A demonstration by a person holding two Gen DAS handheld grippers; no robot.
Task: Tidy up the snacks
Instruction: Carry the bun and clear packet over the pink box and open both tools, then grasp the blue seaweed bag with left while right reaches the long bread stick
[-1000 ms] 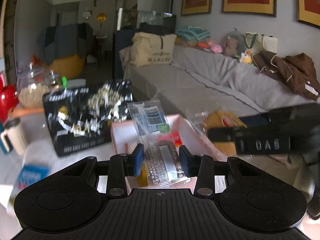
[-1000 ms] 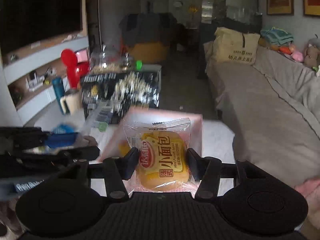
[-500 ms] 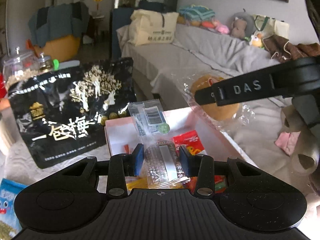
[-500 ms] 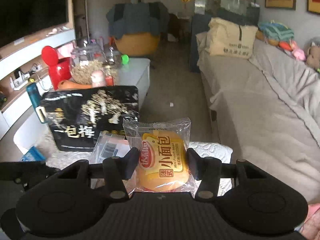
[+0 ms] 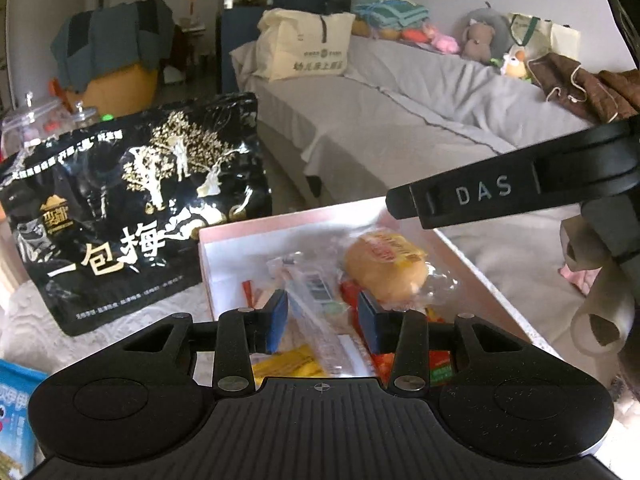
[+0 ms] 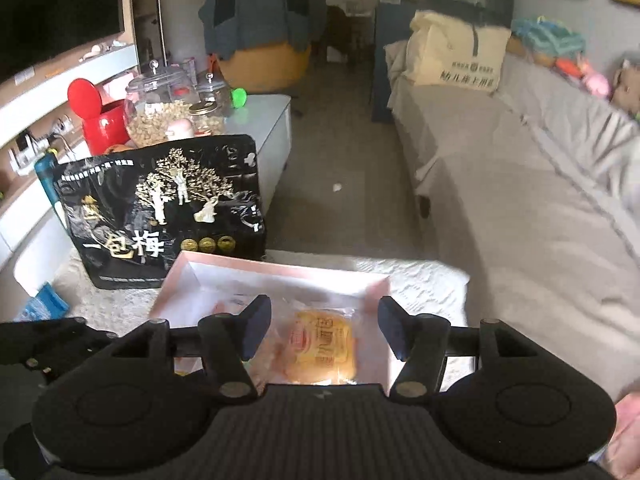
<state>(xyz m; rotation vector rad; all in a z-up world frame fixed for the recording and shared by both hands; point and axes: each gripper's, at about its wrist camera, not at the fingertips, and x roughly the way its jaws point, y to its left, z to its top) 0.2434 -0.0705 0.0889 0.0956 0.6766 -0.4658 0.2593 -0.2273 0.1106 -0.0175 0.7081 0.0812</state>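
Note:
A pink box (image 5: 280, 224) lies open on the white-covered table, with red and yellow packets inside. My left gripper (image 5: 322, 320) hangs over its near end, blue pads shut on a clear snack packet (image 5: 320, 300) that tips forward into the box. My right gripper (image 6: 325, 328) is above the box (image 6: 280, 266) with its jaws opening. The wrapped yellow bun (image 6: 322, 348) lies blurred below them, touching neither pad. In the left wrist view the bun (image 5: 384, 264) rests in the box under the right gripper's finger (image 5: 480, 196).
A big black plum-snack bag (image 5: 132, 216) stands against the box's far left side. A blue packet (image 5: 16, 408) lies at the near left. Glass jars (image 6: 160, 108) and a red container (image 6: 100, 120) sit behind. A grey sofa (image 6: 540, 208) runs along the right.
Both grippers came in over the pink box. The right jaws spread and the bun dropped out of them into the box. The clear packet tipped forward between the left pads.

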